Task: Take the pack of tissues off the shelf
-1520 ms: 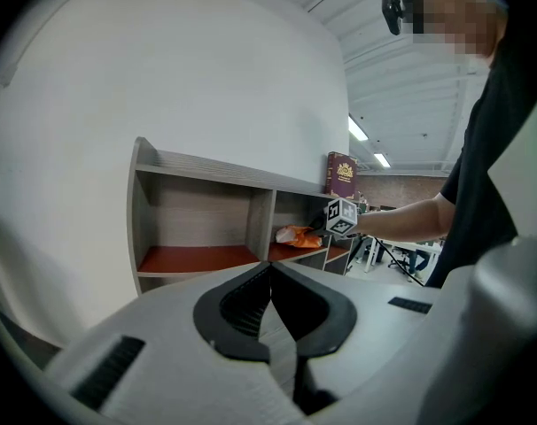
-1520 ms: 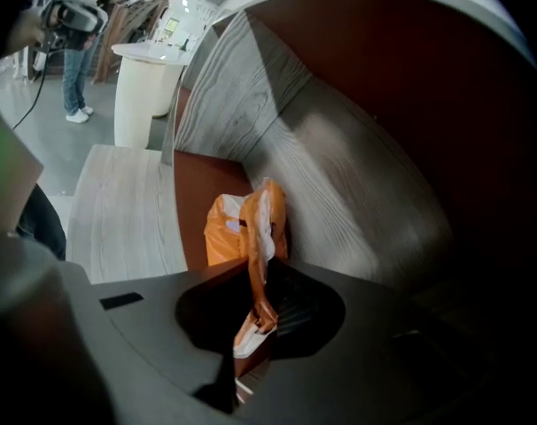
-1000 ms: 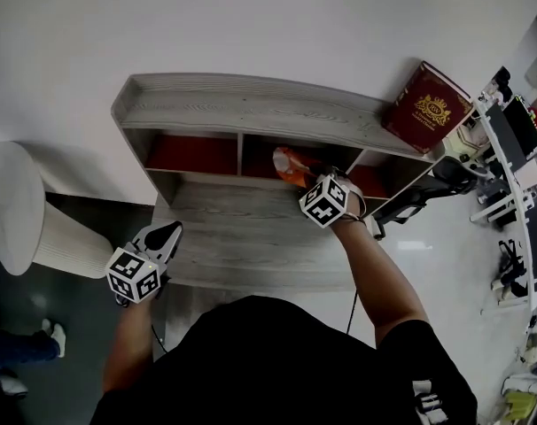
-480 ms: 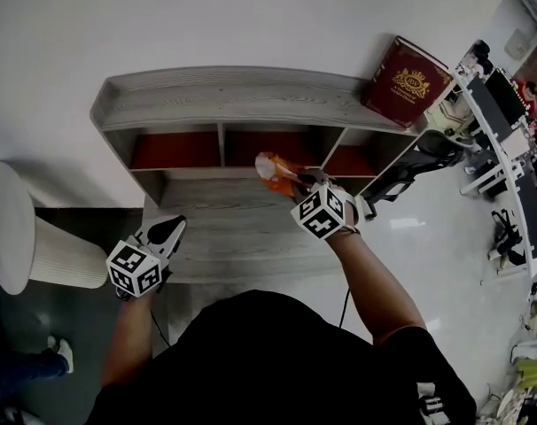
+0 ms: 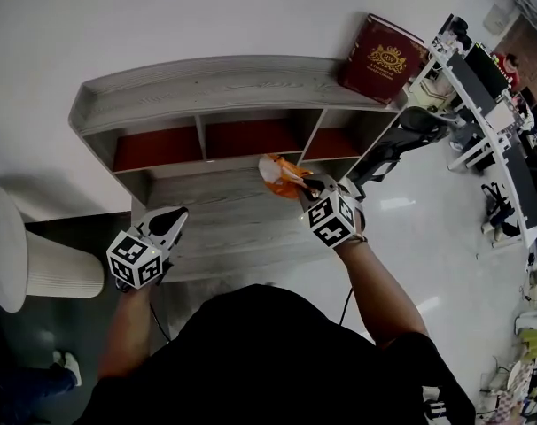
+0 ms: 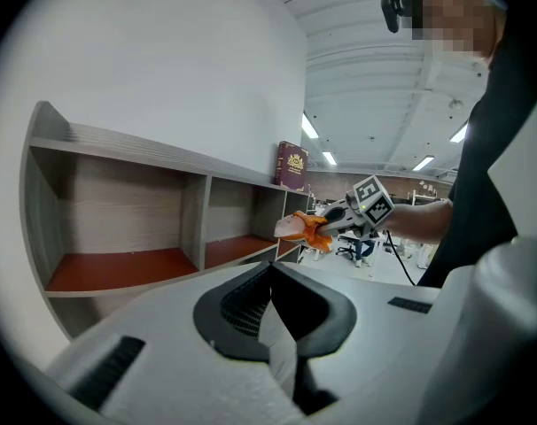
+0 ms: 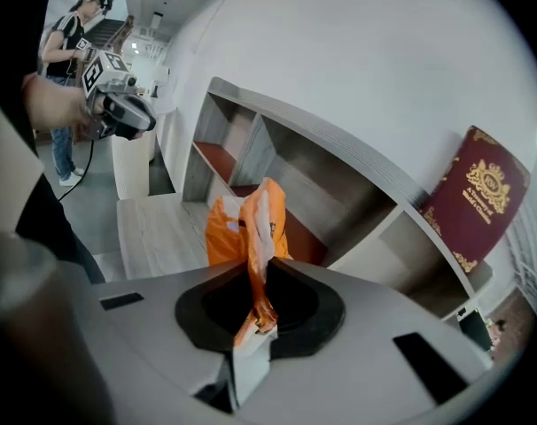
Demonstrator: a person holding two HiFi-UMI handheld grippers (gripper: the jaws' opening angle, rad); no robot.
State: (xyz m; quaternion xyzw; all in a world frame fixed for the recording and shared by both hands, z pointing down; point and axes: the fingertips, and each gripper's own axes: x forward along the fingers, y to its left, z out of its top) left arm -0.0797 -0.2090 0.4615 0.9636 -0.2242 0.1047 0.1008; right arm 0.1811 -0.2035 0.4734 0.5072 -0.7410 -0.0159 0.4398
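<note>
Right gripper view: pack [image 7: 247,224] clamped by its edge, outside the shelf [image 7: 322,135].
It juts straight ahead of the right gripper [image 7: 251,324]; left gripper [image 6: 282,326], jaws together, well apart.

An open-plan office: long work surfaces [image 5: 481,87] carrying monitors, a black swivel chair [image 5: 401,142] and ceiling strip lights [image 6: 318,133] (over a glossy pale floor [image 5: 428,228])

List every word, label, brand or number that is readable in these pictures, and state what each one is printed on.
Nothing can be read with certainty.
On the dark red box atop the shelf: a gold crest with lettering beneath, too small to read.
On the orange pack of tissues: some dark print, too blurred to read.
On the marker cubes: black-and-white square patterns only, no words.
</note>
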